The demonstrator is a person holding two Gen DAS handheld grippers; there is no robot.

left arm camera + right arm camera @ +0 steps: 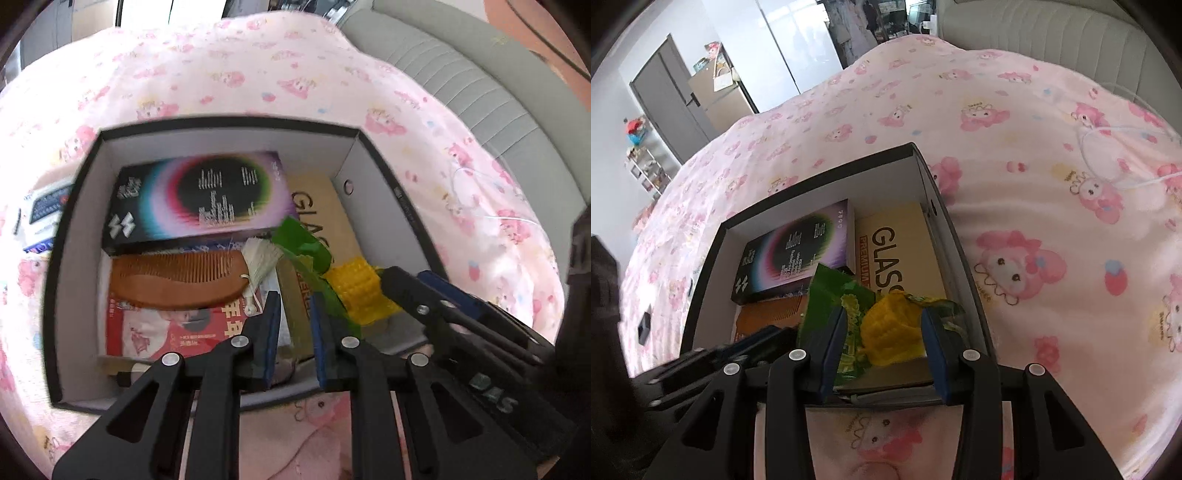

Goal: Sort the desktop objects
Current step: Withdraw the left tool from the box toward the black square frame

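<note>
A black open box (79, 206) with white inner walls sits on the pink bedsheet. In it lie a dark box with a rainbow ring print (199, 199), a wooden comb (177, 280) with a white tassel, a red packet (162, 332) and a tan "GLASS" box (901, 247). A toy corn (890, 332), yellow with green leaves, sits at the box's near right; it also shows in the left wrist view (358, 291). My right gripper (884, 332) is open, jaws either side of the corn. My left gripper (295, 314) is open and empty over the box's near edge.
The pink cartoon-print sheet (1052, 221) covers the bed all around the box. A blue-and-white packet (44, 210) lies left of the box. A small black item (644, 325) lies on the sheet at left. A grey headboard (461, 74) stands behind.
</note>
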